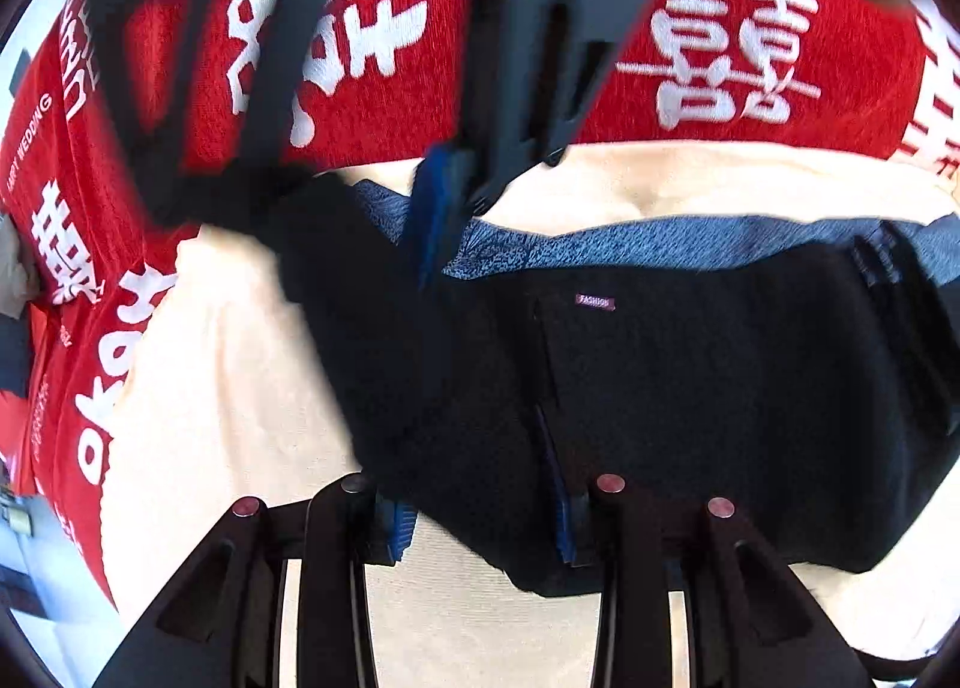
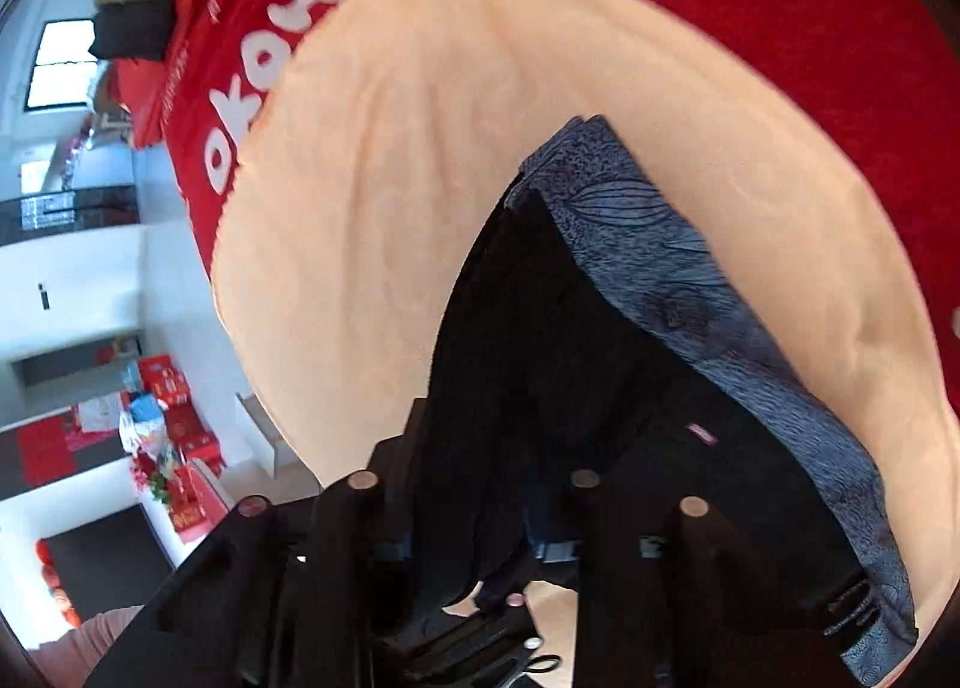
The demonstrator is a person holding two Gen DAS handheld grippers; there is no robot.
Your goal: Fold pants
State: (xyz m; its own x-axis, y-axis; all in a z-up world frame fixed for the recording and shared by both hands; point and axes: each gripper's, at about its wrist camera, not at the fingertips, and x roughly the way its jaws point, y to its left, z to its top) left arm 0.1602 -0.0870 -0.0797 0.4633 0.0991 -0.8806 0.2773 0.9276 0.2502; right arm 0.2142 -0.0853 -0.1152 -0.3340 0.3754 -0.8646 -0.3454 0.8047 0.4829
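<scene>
The black pants (image 1: 690, 400) with a small pink label lie on a cream cloth (image 1: 240, 388), on top of a blue patterned garment (image 1: 660, 244). My left gripper (image 1: 480, 520) is open, its blue-padded fingers spread over the near edge of the pants. My right gripper (image 1: 444, 220) shows blurred in the left wrist view, gripping a black fold of pants at the far left. In the right wrist view the right gripper (image 2: 474, 508) is shut on the black pants (image 2: 540, 358), fabric draped between its fingers.
A red cover (image 1: 750, 45) with white characters lies under the cream cloth (image 2: 390, 178). The blue patterned garment (image 2: 690, 292) lies beside the pants. In the right wrist view, red boxes (image 2: 168, 406) and a cabinet stand on the floor at left.
</scene>
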